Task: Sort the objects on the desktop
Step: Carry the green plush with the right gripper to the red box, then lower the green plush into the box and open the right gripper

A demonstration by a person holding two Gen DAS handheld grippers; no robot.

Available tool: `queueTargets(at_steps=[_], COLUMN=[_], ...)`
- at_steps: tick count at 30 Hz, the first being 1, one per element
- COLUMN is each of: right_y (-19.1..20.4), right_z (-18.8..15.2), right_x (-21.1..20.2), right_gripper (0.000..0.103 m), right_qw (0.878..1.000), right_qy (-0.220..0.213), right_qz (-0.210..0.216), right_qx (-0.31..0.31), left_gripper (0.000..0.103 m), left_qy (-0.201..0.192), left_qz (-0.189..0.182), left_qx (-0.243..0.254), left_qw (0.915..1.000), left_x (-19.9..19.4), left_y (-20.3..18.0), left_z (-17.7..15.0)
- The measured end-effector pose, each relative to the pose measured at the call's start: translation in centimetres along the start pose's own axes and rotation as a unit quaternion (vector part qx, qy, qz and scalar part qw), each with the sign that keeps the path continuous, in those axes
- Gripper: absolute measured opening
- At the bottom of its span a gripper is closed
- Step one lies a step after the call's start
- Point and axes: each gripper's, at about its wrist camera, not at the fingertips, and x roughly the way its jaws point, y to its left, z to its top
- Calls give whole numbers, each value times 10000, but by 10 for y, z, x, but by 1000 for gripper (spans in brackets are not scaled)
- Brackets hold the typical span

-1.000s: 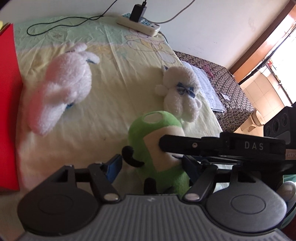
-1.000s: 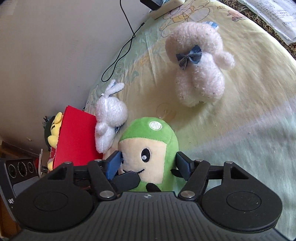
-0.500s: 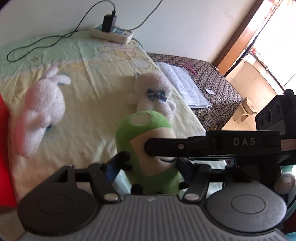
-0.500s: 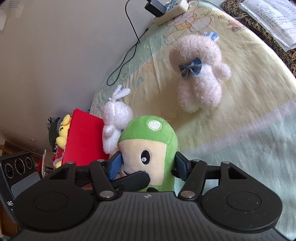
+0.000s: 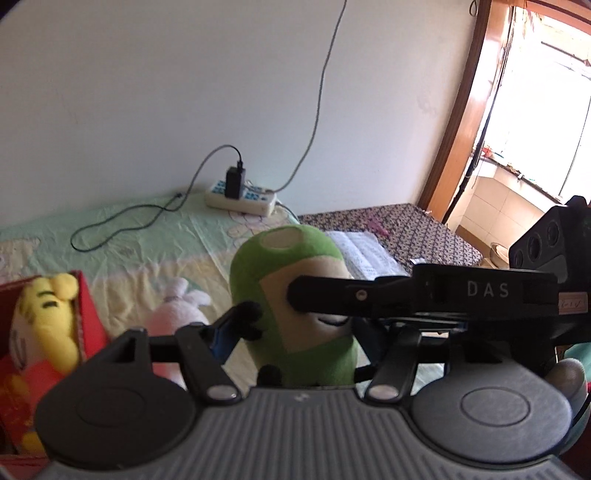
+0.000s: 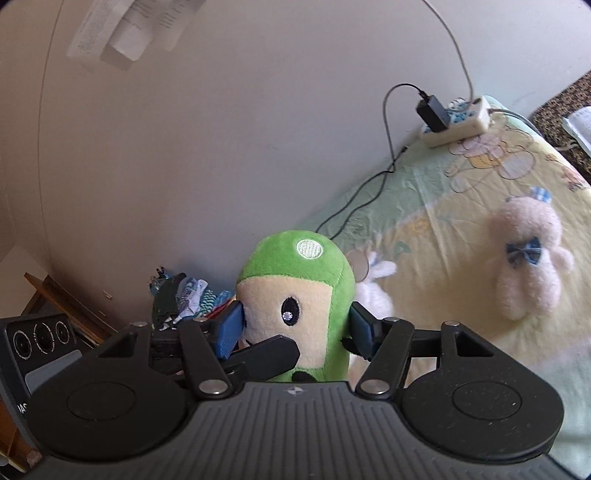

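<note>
Above bedsheet [image 6: 461, 192], green plush [image 6: 295, 295] apparently higher.

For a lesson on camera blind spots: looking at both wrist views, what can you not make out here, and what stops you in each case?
- Green plush toy: its base, hidden by the gripper body, both views.
- White rabbit plush: mostly behind the green toy, right wrist view.
- Red box: cut off by the left edge, left wrist view.
- Papers on the wall: print blurred, too small.
</note>
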Motion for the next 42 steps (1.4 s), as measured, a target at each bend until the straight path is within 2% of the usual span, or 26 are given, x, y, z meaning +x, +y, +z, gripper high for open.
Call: queueTargets(at_steps=[7,12,17,21,28,32,37,40,42], right_y=[78,123,148,155,157,158,164,164,162], right_z=[-9,-31,-50,-62,-83,-92,-97,-100,-98], right_x=[60,118,159,183,222,243,263,275,277], right_gripper=[64,64,64,64,64,64,65,65,65], right_qw=[9982,9967,9964,9966,9891,9821,9678,9614,9623], right_qy=[-70,22,81,156,530,873,1108,1253,1223], right_qz=[411,497,445,187,-644,-1025,-1484,-1580,-1597], right_qx=[-439,-637,-719,-789,-1212,-1321,-1704,-1870,-1833], left_gripper=[64,64,65,65,64,64,62,63,64], left_qy=[-499,-523,-453,-214,437,733,932,982,976], left_qz=[384,628,698,630,549,639,524,499,491], left_qx=[-8,-162,-284,-460,-643,-463,-302,-137,-54], left_qw=[9980,9965,9961,9967,9955,9942,9938,9938,9940], left_x=[-71,-100,-110,-100,-71,-59,-50,-46,-44], left_y=[75,134,182,216,254,257,262,258,256], left_z=[1,-10,-20,-28,-53,-61,-67,-67,-67])
